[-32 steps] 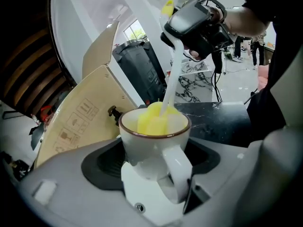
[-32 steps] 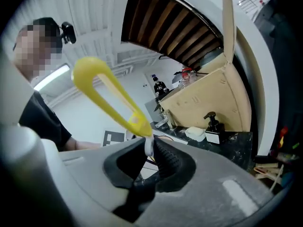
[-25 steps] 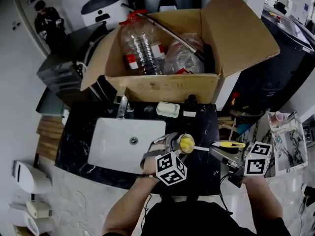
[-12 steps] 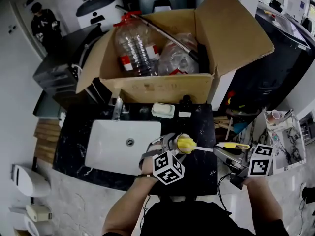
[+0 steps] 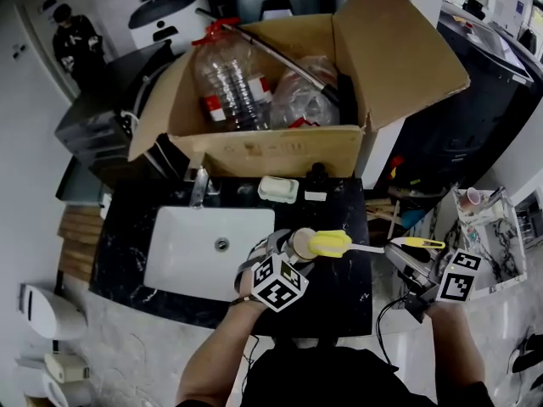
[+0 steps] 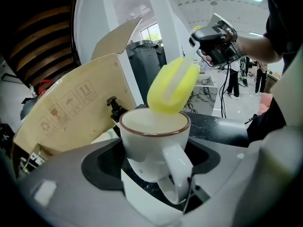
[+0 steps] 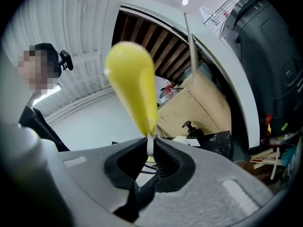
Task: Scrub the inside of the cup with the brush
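My right gripper (image 7: 150, 151) pinches the brush (image 7: 132, 86) by its thin handle; my left gripper (image 6: 154, 167) clamps the cup (image 6: 142, 138). Off-centre insertion can pivot the brush or tip the cup.

left claw (image 5: 293, 246), right claw (image 5: 395, 251): grey bodies, black pads (image 7: 173, 171) | cubes (image 5: 278, 282): black-white square markers | clothing (image 5: 339, 380): black

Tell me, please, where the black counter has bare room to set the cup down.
The black counter lies bare right of the sink, from the soap dish forward to its front edge, and in a narrow strip left of the sink. The back edge is crowded: faucet, soap dish, pump bottle, cardboard box.
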Action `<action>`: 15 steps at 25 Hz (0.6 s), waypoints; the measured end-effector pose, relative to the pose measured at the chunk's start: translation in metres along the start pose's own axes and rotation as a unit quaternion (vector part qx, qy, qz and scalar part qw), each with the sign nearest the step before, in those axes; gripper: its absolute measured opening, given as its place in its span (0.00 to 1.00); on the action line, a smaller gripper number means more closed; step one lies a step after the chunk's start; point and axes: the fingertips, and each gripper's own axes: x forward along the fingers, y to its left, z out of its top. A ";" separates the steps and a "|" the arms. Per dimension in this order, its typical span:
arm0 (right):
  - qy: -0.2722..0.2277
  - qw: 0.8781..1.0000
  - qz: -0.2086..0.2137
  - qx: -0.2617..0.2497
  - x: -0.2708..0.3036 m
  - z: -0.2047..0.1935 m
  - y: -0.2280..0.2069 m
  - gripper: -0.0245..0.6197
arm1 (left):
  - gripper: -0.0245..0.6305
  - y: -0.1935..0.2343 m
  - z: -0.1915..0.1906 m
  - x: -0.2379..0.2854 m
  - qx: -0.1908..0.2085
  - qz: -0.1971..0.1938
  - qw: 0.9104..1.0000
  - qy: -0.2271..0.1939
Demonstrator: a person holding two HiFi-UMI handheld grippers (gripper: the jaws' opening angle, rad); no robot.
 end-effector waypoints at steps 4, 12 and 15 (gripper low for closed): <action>-0.013 1.000 -0.018 -0.002 -0.011 0.004 -0.011 0.10 | 0.65 0.001 -0.003 0.002 -0.040 -0.011 0.999 -0.010; -0.028 0.998 -0.058 -0.003 -0.036 0.007 -0.034 0.10 | 0.65 -0.004 -0.012 0.013 -0.093 -0.020 0.995 -0.023; -0.021 0.997 -0.070 -0.001 -0.043 0.001 -0.042 0.10 | 0.65 -0.008 -0.019 0.023 -0.124 -0.026 0.992 -0.029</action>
